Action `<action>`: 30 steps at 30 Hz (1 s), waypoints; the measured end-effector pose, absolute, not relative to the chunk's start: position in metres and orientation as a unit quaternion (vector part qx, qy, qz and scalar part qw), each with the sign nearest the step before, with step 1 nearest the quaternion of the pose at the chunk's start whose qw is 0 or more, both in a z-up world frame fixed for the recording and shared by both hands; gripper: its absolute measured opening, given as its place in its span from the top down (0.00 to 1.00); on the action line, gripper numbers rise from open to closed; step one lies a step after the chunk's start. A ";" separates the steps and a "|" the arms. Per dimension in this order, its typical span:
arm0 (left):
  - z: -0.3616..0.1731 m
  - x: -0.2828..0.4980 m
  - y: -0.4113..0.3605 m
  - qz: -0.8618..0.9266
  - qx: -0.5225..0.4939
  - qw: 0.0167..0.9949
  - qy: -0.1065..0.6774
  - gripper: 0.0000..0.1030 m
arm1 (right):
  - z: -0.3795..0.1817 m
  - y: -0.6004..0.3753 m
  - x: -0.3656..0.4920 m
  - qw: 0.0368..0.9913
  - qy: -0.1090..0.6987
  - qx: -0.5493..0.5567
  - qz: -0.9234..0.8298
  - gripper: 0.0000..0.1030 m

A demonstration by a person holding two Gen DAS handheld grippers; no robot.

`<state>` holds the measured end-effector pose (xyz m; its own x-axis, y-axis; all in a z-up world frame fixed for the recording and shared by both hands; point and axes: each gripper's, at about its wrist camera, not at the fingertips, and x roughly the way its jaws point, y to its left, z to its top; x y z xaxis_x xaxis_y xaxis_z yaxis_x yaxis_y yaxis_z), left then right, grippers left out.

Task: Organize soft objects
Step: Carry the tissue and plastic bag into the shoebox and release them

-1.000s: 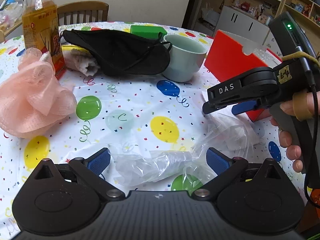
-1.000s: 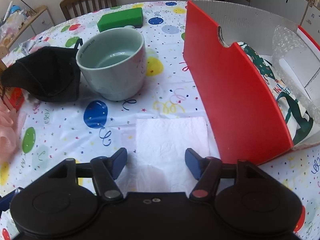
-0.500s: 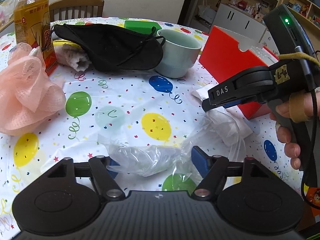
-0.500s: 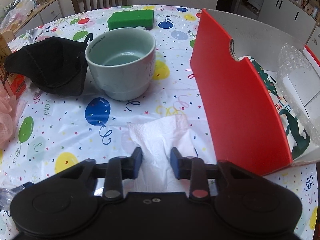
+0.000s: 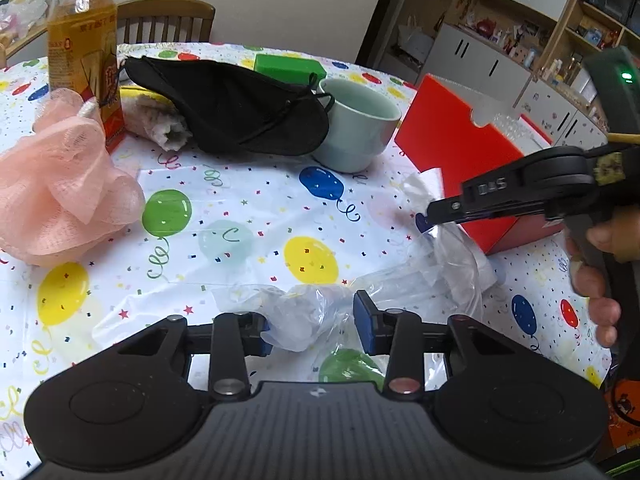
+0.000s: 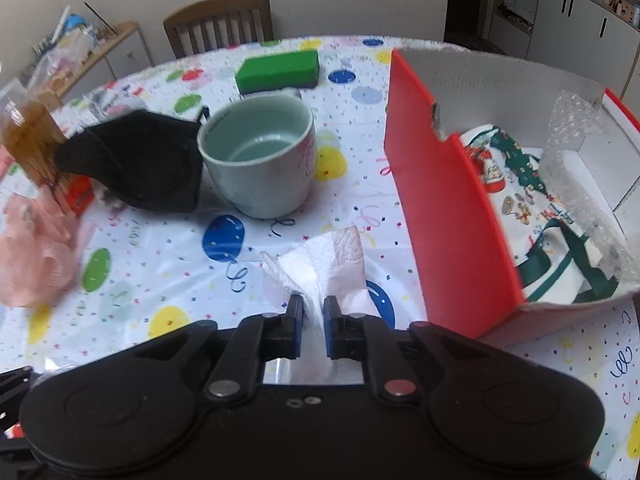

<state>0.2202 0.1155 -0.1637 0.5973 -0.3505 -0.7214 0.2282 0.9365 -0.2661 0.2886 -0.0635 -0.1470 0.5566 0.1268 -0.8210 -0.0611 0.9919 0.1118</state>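
My left gripper [image 5: 316, 324] is closed on a crumpled clear plastic bag [image 5: 308, 316] lying on the balloon-print tablecloth. My right gripper [image 6: 313, 322] is shut on a white paper napkin [image 6: 328, 260], which is bunched and lifted off the table; the gripper also shows from the side in the left wrist view [image 5: 432, 214]. The red box [image 6: 452, 208] stands just right of the napkin and holds a printed cloth [image 6: 536, 216] and bubble wrap [image 6: 576, 148]. A pink mesh bath pouf [image 5: 60, 188] and a black eye mask [image 5: 236, 108] lie on the table.
A pale green mug [image 6: 260, 156] stands behind the napkin. A green sponge [image 6: 278, 70] lies farther back. A tea bottle [image 5: 84, 48] stands at the far left, with a rolled towel [image 5: 160, 122] beside it. A wooden chair [image 6: 220, 20] is behind the table.
Both grippers have closed: the left on the plastic bag, the right on the napkin. The napkin went from flat to bunched and lifted.
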 end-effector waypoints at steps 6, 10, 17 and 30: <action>-0.149 0.212 0.121 -0.151 -0.085 0.898 0.405 0.67 | -0.114 -0.076 0.268 0.893 0.438 0.053 0.083 0.91; -0.127 0.201 0.126 -0.161 -0.105 0.905 0.379 0.67 | -0.086 -0.088 0.257 0.906 0.407 0.066 0.096 0.91; -0.088 0.195 0.119 -0.166 -0.110 0.920 0.337 0.67 | -0.044 -0.122 0.249 0.925 0.358 0.091 0.094 0.91; -0.030 0.216 0.060 -0.180 -0.089 0.937 0.285 0.67 | -0.009 -0.220 0.255 0.946 0.301 0.106 0.049 0.91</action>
